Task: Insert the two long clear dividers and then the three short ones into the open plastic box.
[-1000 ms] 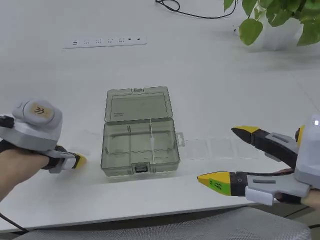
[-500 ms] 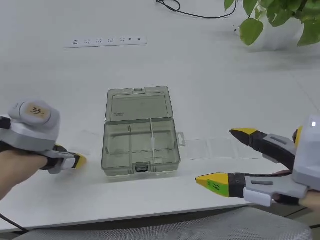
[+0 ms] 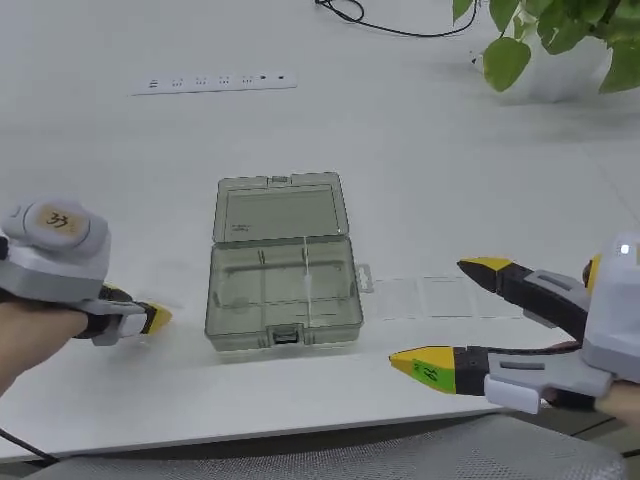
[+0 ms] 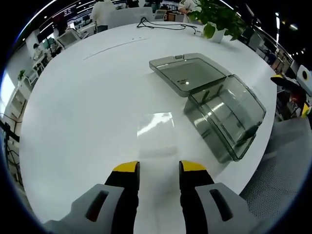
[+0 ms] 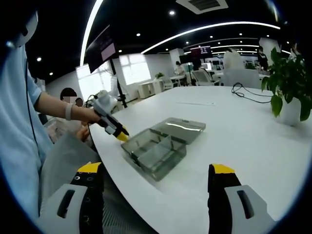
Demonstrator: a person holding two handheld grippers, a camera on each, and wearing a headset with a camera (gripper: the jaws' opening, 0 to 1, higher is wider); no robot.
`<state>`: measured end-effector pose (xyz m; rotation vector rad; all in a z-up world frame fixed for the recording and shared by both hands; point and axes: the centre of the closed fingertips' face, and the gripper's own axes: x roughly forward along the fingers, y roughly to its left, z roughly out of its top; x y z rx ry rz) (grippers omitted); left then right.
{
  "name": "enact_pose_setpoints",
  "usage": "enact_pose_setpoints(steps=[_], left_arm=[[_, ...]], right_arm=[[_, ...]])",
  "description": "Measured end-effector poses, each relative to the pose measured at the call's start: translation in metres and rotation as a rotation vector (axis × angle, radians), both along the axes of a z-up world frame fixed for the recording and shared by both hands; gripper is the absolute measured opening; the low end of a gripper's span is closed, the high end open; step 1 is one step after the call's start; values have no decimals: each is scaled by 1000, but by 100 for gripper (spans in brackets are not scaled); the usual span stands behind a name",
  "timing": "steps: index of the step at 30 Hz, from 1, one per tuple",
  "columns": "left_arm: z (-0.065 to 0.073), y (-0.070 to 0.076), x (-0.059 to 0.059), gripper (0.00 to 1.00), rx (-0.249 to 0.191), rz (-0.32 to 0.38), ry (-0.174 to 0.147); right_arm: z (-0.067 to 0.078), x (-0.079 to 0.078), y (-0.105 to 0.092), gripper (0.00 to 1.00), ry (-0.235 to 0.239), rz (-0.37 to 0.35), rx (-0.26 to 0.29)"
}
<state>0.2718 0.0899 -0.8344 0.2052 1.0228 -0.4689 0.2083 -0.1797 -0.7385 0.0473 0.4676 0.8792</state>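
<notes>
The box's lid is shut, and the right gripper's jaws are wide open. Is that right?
Not quite. The box is open: its lid is folded back and lies flat on the table behind it, as the head view shows. The right gripper does have its jaws wide open.

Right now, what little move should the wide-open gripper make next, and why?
Probably ease the right gripper toward the clear dividers lying flat on the table beside the open box. Its jaws stand wide open and empty, and the dividers lie just ahead of its tips.
</notes>
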Motion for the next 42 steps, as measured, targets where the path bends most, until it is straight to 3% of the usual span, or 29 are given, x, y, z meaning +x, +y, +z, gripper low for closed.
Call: enact_pose_setpoints(steps=[7, 18, 30, 42], left_arm=[[9, 4, 1, 30, -19, 9, -22], [44, -5, 9, 30, -72, -4, -113], [80, -55, 5, 30, -180, -75, -206], [91, -102, -5, 30, -256, -130, -235]], right_arm=[[2, 1, 6, 88, -4, 8, 3], [2, 5, 15, 87, 7, 14, 9], [10, 19, 27, 84, 3, 4, 47], [20, 35, 48, 76, 33, -19, 121]])
